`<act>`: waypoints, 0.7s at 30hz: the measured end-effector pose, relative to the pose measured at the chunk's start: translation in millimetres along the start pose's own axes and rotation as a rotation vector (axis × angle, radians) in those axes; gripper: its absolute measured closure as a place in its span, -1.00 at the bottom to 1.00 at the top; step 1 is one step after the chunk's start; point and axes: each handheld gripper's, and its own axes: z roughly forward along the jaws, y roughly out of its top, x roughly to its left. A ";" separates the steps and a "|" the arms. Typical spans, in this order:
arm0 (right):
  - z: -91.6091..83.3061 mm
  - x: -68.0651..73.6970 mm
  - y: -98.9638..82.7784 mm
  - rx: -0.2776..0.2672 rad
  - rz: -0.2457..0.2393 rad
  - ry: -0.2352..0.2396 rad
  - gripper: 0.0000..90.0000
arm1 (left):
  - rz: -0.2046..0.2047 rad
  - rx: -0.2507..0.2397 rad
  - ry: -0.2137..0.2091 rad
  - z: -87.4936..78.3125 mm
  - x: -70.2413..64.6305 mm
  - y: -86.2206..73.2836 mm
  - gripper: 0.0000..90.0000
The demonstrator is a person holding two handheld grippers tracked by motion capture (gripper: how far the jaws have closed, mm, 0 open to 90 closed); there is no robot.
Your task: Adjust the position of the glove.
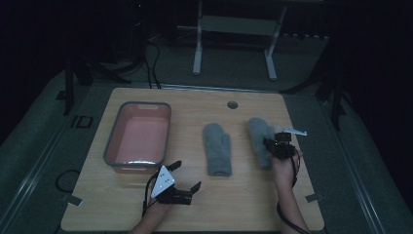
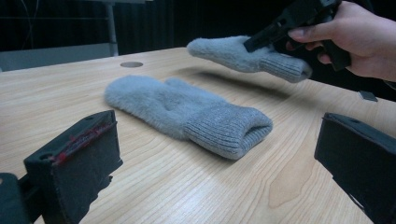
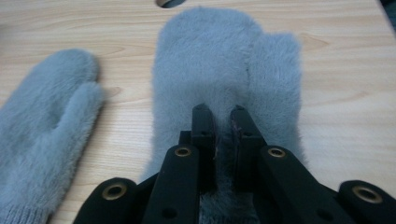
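Right tongs (image 3: 223, 116) pinch the lifted mitten (image 3: 224, 60) above the tabletop (image 1: 243, 195); left tongs (image 1: 184, 174) gape empty near the bin (image 1: 109, 146). Soft fleece may slip from so shallow a pinch.

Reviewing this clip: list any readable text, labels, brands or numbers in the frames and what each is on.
"ID": pale marking on the grey floor mat, left of the table, seen in the high view; the reading is uncertain in the dim light.
No other text can be read: the mittens, the pink bin and both tools carry no visible lettering.
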 end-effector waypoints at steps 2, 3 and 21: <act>-4.0 2.5 -3.7 -0.005 0.023 -0.018 0.84 | 0.000 0.000 0.000 0.0 0.0 0.0 -0.99; -5.6 4.0 -6.1 -0.007 0.025 -0.026 0.84 | 0.000 0.000 0.000 0.0 -0.1 0.0 -0.99; 20.4 1.2 -40.3 0.041 0.071 -0.052 0.80 | 0.000 0.002 0.002 0.2 -0.2 0.1 -0.99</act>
